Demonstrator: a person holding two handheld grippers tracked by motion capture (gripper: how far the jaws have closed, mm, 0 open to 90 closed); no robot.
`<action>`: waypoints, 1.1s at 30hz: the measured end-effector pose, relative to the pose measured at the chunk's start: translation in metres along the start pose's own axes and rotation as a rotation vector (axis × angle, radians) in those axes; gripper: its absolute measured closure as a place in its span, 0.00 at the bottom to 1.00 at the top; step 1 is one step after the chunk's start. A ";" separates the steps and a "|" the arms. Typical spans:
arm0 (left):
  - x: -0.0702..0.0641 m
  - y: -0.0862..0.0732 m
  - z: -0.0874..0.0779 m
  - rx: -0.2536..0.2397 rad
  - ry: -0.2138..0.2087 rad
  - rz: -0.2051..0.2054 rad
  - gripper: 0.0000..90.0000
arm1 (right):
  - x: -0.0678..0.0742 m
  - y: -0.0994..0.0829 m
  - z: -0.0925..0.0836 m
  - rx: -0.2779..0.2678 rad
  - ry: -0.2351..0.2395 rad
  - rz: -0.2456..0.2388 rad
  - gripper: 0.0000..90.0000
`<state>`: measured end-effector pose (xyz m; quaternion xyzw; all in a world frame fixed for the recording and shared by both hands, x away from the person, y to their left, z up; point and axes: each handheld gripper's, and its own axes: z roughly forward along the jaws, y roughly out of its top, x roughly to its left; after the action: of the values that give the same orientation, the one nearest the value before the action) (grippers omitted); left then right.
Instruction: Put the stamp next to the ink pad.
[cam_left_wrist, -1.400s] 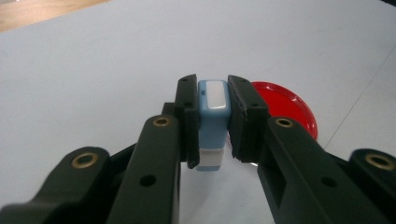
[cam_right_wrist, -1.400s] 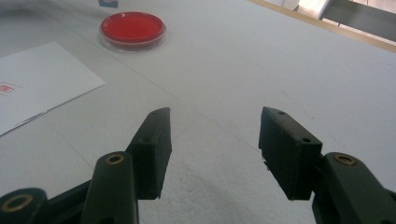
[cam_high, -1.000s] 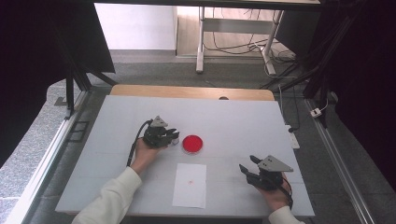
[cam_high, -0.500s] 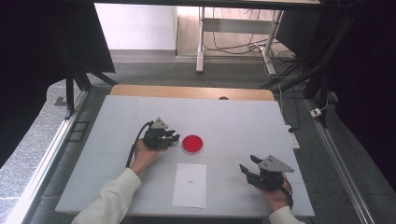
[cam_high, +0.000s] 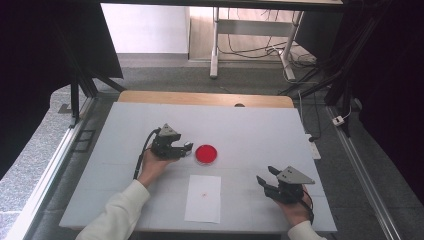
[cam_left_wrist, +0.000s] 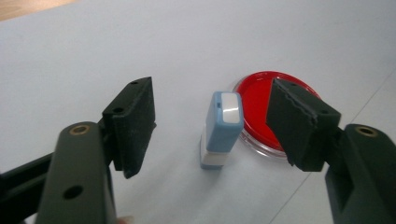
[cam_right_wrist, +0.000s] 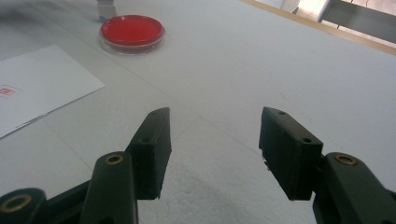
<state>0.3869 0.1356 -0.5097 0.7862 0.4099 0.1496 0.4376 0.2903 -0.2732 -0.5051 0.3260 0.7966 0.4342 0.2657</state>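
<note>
Your left claw (cam_left_wrist: 212, 128) has just been opening, released around the stamp (cam_left_wrist: 221, 128), which stands upright just left of the red ink pad (cam_left_wrist: 256, 93). Your right claw (cam_right_wrist: 212, 149) waits open.

The small upright plastic stamp (cam_left_wrist: 221, 130) has a light blue body, a glossy pale grey-white panel on its top face and a white band above a blue foot. Just beside it, the round shallow clear-rimmed ink pad dish (cam_left_wrist: 261, 100) is a saturated red — plain, with no pattern. The flat rectangular sheet of paper (cam_high: 204, 198) is white, carrying one small red square stamp mark (cam_right_wrist: 6, 91) with faint white figures inside. The broad matte table top (cam_high: 250, 130) is pale grey-white, with a light tan wooden strip (cam_high: 200, 98) along its far edge. Both grippers' jaws are matte black — their arms dark grey, with brass-coloured rivets.
</note>
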 end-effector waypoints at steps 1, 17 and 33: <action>0.000 0.000 -0.002 -0.001 -0.004 -0.001 0.35 | 0.000 0.000 0.000 0.000 0.001 0.000 0.48; -0.019 -0.006 -0.054 -0.011 -0.057 0.072 0.32 | -0.002 0.000 0.003 -0.006 0.039 -0.024 0.47; -0.023 -0.047 -0.094 -0.009 -0.062 0.057 0.31 | -0.010 -0.001 -0.001 -0.004 0.090 -0.039 0.42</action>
<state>0.2928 0.1844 -0.4908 0.8000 0.3727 0.1392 0.4491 0.2952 -0.2816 -0.5040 0.2899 0.8131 0.4449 0.2387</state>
